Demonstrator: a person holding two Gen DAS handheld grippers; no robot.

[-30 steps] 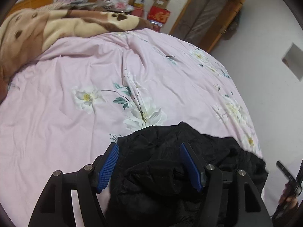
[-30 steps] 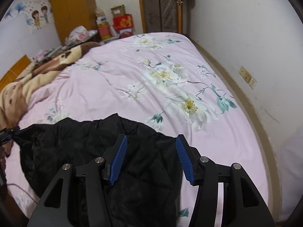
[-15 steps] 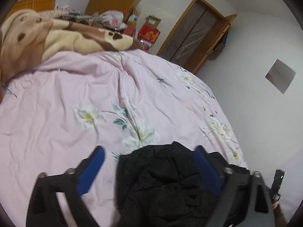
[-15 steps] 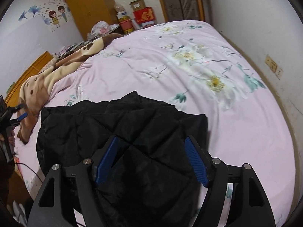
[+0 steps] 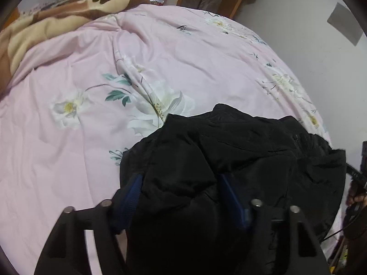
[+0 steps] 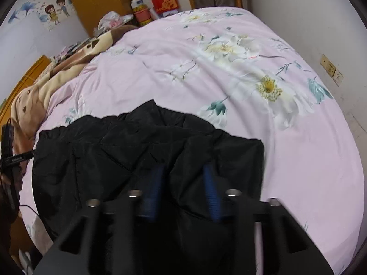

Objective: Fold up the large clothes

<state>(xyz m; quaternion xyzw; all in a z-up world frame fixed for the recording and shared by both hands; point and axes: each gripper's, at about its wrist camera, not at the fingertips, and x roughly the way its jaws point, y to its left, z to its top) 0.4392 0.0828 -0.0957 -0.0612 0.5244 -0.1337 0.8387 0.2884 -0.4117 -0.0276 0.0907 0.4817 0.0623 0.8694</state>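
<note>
A black padded jacket point(image 5: 240, 155) lies bunched at the near edge of a pink floral bed cover point(image 5: 103, 73). It also shows in the right wrist view point(image 6: 128, 146). My left gripper point(image 5: 181, 183) has its blue-padded jaws closed around a thick fold of the jacket. My right gripper point(image 6: 183, 176) has its blue pads pressed into another fold of the jacket, near its right edge. The fingertips of both are partly buried in fabric.
A brown and cream blanket point(image 5: 45, 20) lies along the far left of the bed; it also shows in the right wrist view point(image 6: 41, 87). Wooden wardrobe point(image 6: 96, 0), red boxes point(image 6: 165, 2) and a door stand beyond. A white wall point(image 6: 321, 23) runs along the right side.
Both grippers were open over the jacket and have closed onto folds of it. The jacket is bunched up between the jaws and lifted a little.
</note>
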